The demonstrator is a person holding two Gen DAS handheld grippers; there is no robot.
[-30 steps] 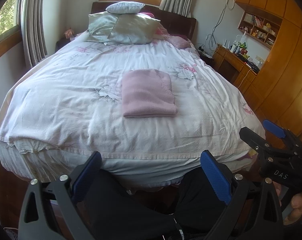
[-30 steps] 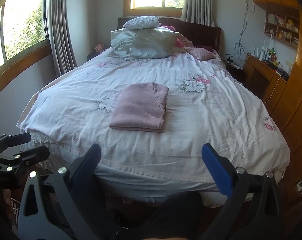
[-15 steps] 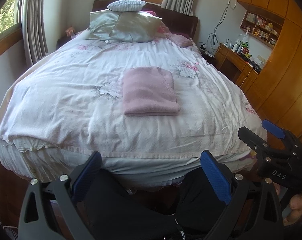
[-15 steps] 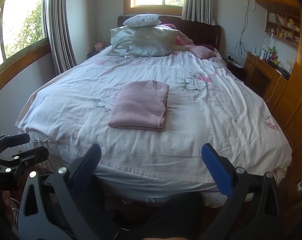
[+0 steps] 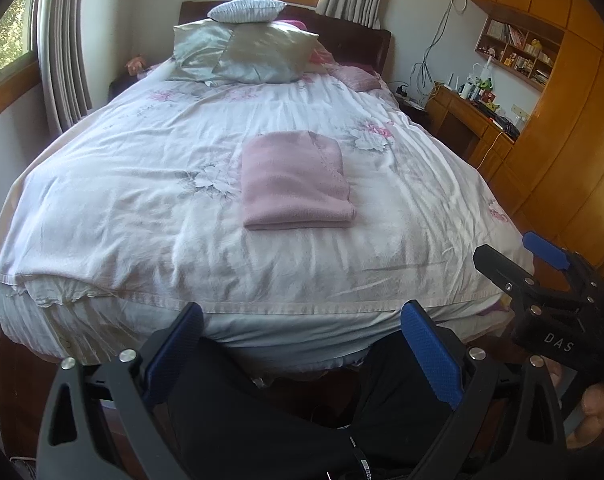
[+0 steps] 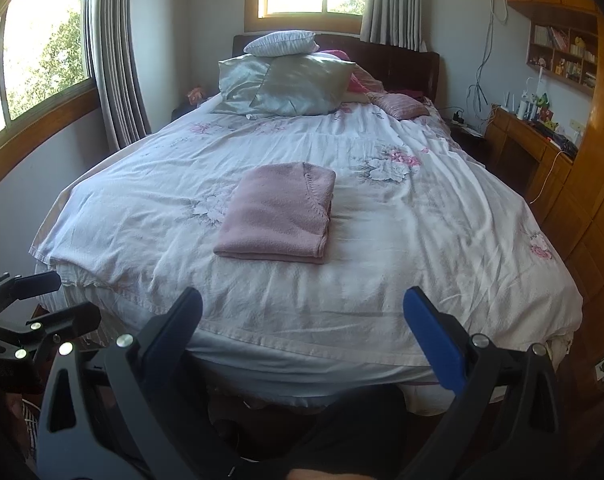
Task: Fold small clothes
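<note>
Though folded sweater [image 5: 295, 182] shows whole, bed [image 5: 101, 216] foot hidden.

I hold my left gripper [image 5: 302, 344] and right gripper [image 6: 302, 332] side by side, both jaws wide apart, gripping nothing.

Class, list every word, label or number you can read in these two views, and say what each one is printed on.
"DAS": white letters on the black body of the right gripper, seen in the left wrist view.
Book spines on the wall shelf: too small and blurred to read.
Nothing readable on the folded pink garment.
</note>
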